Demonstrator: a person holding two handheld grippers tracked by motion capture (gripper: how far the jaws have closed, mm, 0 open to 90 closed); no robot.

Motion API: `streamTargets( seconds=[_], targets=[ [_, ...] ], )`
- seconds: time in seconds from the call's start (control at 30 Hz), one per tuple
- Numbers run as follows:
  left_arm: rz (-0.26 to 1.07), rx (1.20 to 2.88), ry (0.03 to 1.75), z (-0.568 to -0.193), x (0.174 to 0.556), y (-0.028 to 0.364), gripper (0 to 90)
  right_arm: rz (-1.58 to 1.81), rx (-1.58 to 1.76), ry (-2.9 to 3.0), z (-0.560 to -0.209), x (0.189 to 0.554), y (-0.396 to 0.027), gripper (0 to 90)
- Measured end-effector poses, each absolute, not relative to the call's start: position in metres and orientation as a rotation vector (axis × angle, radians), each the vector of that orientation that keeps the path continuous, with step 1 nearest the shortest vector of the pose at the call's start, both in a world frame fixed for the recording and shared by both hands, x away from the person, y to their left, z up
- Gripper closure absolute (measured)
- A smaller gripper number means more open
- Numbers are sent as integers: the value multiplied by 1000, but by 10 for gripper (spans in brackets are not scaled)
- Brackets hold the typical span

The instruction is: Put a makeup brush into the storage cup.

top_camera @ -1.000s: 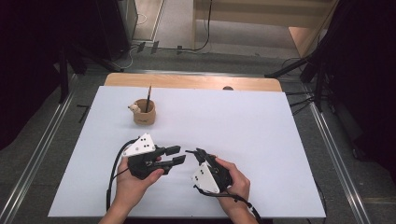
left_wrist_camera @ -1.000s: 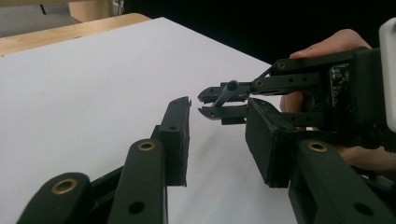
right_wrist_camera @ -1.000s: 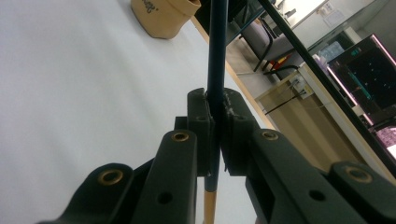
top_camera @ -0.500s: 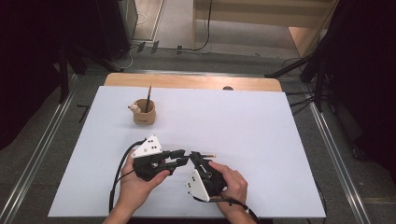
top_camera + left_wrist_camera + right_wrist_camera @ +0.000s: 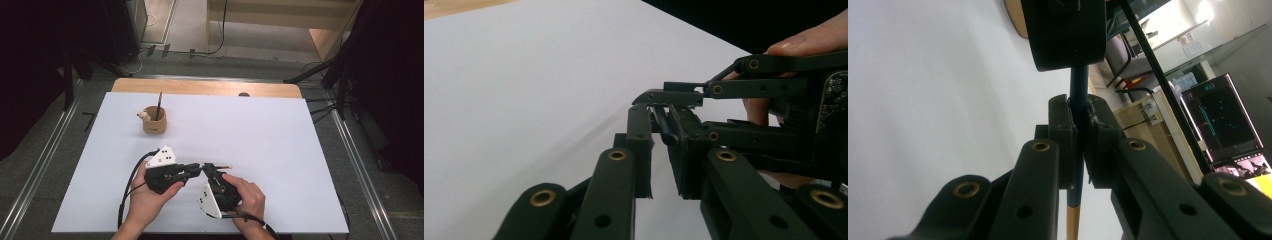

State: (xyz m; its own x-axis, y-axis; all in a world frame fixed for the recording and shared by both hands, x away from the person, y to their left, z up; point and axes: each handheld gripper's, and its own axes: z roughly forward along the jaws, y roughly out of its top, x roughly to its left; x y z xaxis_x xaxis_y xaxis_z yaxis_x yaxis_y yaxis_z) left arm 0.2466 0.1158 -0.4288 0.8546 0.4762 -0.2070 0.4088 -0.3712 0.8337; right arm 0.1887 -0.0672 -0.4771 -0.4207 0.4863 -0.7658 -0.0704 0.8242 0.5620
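Observation:
A thin pen [image 5: 224, 165] with a dark blue shaft and a tan end is held just above the white table [image 5: 280, 140], near its front. My right gripper [image 5: 209, 170] is shut on the shaft [image 5: 1078, 85], and the tan end pokes out below the jaws. My left gripper [image 5: 196, 170] meets it tip to tip from the left. Its jaws have just been closing and now pinch the pen's dark end [image 5: 665, 127]. In the right gripper view the left gripper [image 5: 1065, 30] sits on the pen's far end.
A wooden cup [image 5: 154, 121] with a dark brush [image 5: 159, 102] standing in it is at the back left of the table. A wooden strip [image 5: 205, 88] borders the table's far edge. Metal rails run along both sides on the floor.
My left gripper has slid right to meet the right gripper, and its jaws have closed onto the pen. The right hand has shifted slightly left.

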Motion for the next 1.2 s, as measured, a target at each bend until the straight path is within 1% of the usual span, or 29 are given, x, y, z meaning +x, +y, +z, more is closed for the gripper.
streamTargets(
  seconds=[0.07, 0.3, 0.33, 0.47, 0.53, 0.6, 0.67, 0.9, 0.97, 1.03, 1.1, 1.2],
  targets=[
    [78, 2011, 649, -429, 246, 116, 853, 634, 307, 1915, -477, 189, -67, 852],
    [82, 2013, 648, -429, 247, 116, 861, 650, 315, 1922, -477, 189, -68, 840],
    [92, 2010, 650, -429, 247, 117, 862, 668, 322, 1924, -477, 190, -69, 796],
    [104, 1982, 660, -428, 248, 122, 862, 725, 394, 1927, -477, 193, -71, 539],
    [111, 1966, 670, -428, 249, 125, 863, 769, 445, 1933, -475, 194, -73, 520],
    [108, 1952, 676, -427, 251, 128, 863, 829, 495, 1942, -473, 193, -76, 433],
    [118, 1939, 685, -428, 252, 131, 863, 877, 537, 1951, -469, 192, -80, 397],
    [135, 1871, 718, -429, 255, 140, 863, 1063, 794, 1978, -463, 194, -93, 126],
    [147, 1853, 720, -430, 255, 141, 863, 1140, 867, 1984, -460, 193, -95, 80],
    [154, 1834, 722, -430, 255, 142, 863, 1189, 931, 1962, -458, 193, -95, 15],
    [154, 1821, 720, -430, 256, 144, 863, 1267, 1026, 1948, -454, 194, -98, 0],
    [153, 1799, 723, -430, 257, 148, 863, 1317, 1136, 1921, -452, 197, -104, 0]
  ],
)
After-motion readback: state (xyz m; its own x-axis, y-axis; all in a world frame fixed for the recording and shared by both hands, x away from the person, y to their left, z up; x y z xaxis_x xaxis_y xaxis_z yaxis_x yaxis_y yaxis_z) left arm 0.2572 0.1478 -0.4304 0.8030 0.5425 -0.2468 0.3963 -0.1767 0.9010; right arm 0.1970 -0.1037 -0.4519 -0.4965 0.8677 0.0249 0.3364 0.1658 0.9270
